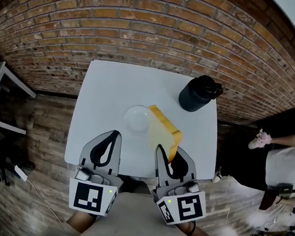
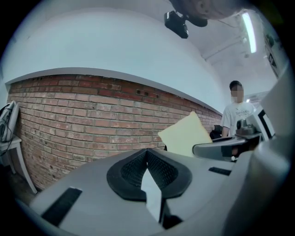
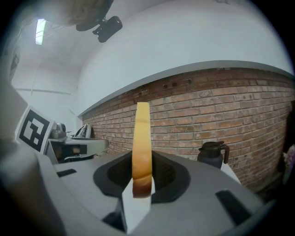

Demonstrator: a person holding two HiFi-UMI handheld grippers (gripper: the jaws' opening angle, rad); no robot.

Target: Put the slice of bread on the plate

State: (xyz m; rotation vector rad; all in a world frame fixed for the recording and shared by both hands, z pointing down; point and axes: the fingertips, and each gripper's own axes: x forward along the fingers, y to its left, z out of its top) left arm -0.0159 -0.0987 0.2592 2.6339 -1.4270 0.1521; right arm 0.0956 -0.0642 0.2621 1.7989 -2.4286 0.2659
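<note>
A pale yellow slice of bread point(image 1: 162, 132) with a brown crust stands on edge, held up over the white table point(image 1: 104, 87). My right gripper point(image 1: 161, 150) is shut on its lower end; in the right gripper view the bread point(image 3: 141, 143) rises edge-on between the jaws point(image 3: 140, 184). A small white plate point(image 1: 136, 118) lies on the table just left of the bread. My left gripper point(image 1: 116, 136) hovers over the table's near edge, left of the plate, jaws shut with nothing between them point(image 2: 148, 154). The left gripper view shows the bread point(image 2: 184, 134) off to its right.
A black jug point(image 1: 199, 93) stands at the table's far right, also seen as the jug point(image 3: 213, 154). A brick wall point(image 1: 143, 25) runs behind the table. A person point(image 2: 237, 113) stands at the right, and furniture point(image 1: 4, 101) sits at the left.
</note>
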